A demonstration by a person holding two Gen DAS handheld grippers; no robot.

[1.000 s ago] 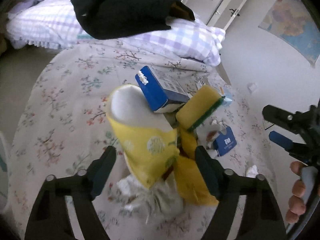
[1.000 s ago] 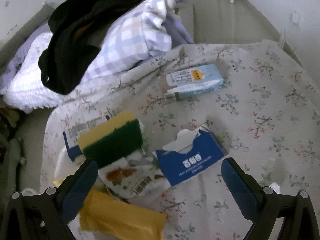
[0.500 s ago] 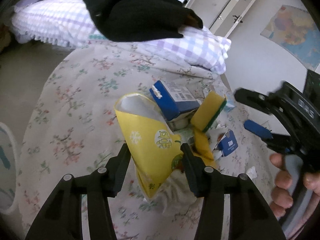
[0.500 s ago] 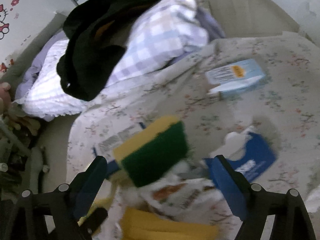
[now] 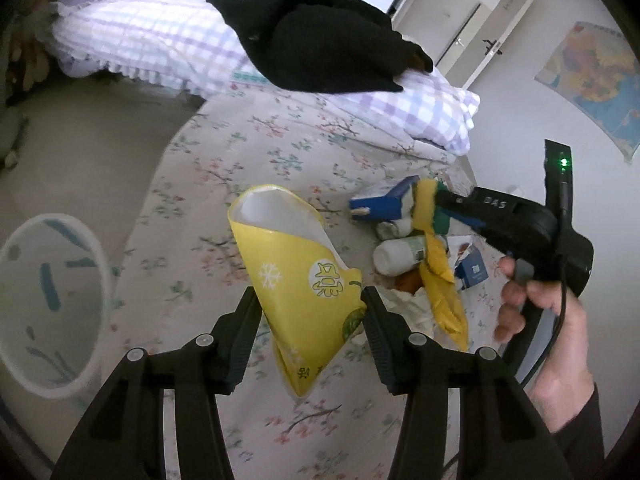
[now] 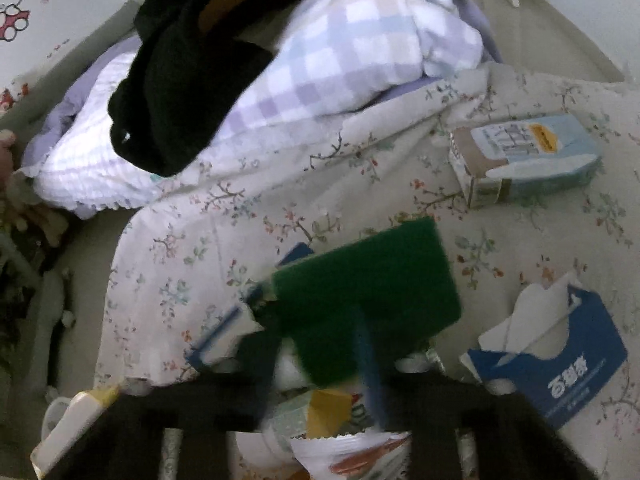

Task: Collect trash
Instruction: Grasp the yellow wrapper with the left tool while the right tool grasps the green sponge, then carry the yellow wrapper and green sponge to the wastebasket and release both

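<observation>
Yellow pouch [image 5: 298,280] is up off the trash pile now & carried left of it, and the right tool [image 6: 344,364] has dropped onto the sponge [image 6: 368,296], its jaws just snapping together across it. Left tool [image 5: 308,336] is clamped on the pouch's lower half, pads pressing both sides, so the open mouth stays up (prob. so nothing spills on the bedspread [image 5: 248,148]). The grip closed a moment back and has held since. White bin [image 5: 52,304] sits at the near left, beside the bed, rim facing up. Looks like that's where the pouch is headed, tho it's not over it yet.

In the left wrist view the right tool reaches in from the right, a hand [image 5: 552,320] on its handle, tips buried in the yellow-green sponge, which sits atop the blue carton [image 5: 380,204]. Sponge is soft, so the jaws come nearly together; blur hides the exact contact.

Still on the bed: small white bottle [image 5: 400,252], blue tissue box [image 6: 560,364] to the near right, pale-blue carton [image 6: 528,160] farther right, well apart from the pile. Plenty left to collect.
</observation>
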